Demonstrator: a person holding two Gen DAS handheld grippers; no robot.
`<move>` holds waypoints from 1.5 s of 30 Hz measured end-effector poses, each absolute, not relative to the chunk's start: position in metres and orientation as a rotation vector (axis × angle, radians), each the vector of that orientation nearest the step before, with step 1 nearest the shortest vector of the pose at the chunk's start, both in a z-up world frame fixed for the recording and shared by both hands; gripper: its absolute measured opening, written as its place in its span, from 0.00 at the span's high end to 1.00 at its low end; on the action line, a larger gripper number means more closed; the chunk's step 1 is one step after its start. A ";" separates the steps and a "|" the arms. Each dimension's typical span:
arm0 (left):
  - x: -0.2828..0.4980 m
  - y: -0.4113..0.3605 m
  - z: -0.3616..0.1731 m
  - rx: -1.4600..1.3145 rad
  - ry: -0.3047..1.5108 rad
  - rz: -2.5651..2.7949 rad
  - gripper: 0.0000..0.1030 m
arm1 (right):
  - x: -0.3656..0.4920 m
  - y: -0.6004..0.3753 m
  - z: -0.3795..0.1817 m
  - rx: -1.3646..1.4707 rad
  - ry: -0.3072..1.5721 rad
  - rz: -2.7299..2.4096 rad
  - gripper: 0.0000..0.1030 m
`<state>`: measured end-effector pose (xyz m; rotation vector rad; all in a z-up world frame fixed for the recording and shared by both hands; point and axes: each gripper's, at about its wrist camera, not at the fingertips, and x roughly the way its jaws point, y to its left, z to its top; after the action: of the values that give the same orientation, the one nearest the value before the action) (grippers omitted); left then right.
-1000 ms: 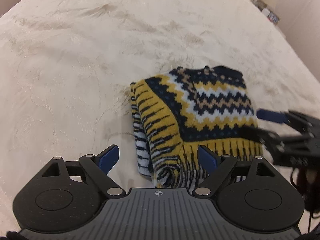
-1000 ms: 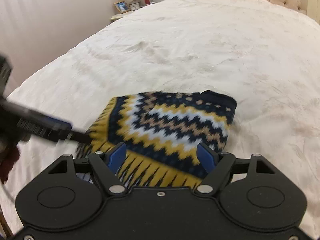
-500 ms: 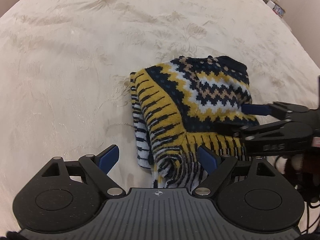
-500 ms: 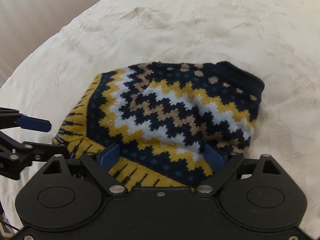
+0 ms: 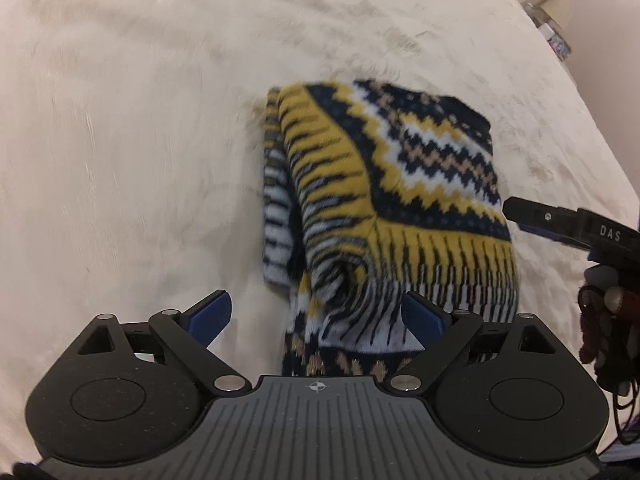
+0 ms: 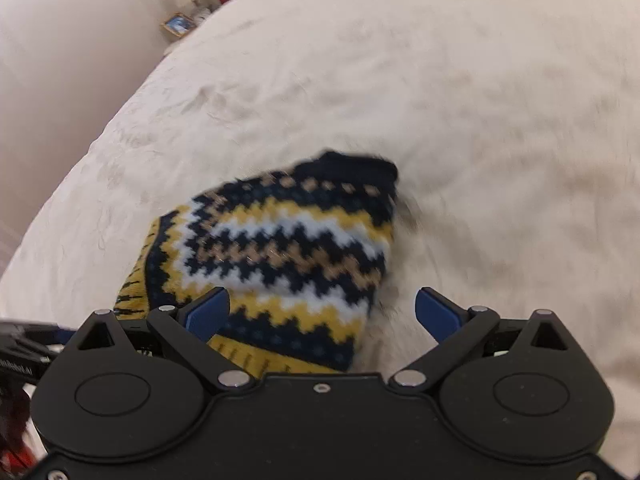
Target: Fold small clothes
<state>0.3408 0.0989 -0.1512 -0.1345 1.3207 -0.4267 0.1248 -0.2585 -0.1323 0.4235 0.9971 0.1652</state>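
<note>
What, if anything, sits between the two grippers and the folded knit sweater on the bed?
Nothing visible does. The sweater lies on the bedspread directly ahead of the left gripper and the right gripper, both with jaws open; only fabric lies between.

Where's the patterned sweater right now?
The folded sweater lies on the cream bedspread, just ahead of the open left gripper, with the right gripper at its right edge.
</note>
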 end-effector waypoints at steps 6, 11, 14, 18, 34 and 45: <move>0.342 0.094 -0.177 -0.219 1.385 -0.476 0.04 | 0.142 -0.260 -0.165 0.582 1.081 0.224 0.03; 0.353 0.083 -0.194 -0.283 1.399 -0.510 0.00 | 0.162 -0.255 -0.182 0.633 1.116 0.286 0.00; 0.361 0.074 -0.200 -0.322 1.395 -0.544 0.00 | 0.175 -0.254 -0.188 0.689 1.113 0.304 0.00; 0.364 0.064 -0.203 -0.377 1.399 -0.574 0.01 | 0.188 -0.256 -0.195 0.777 1.112 0.301 0.00; 0.317 0.075 -0.180 -0.594 1.409 -0.699 0.58 | 0.177 -0.243 -0.150 0.689 1.139 0.261 0.52; 0.193 0.060 -0.170 -0.524 1.475 -0.733 0.57 | 0.125 -0.246 -0.129 0.655 1.218 0.255 0.51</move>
<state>0.1930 0.0600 -0.1704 -0.5239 1.4751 -0.7330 0.1250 -0.2456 -0.1294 0.6550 1.2184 0.2553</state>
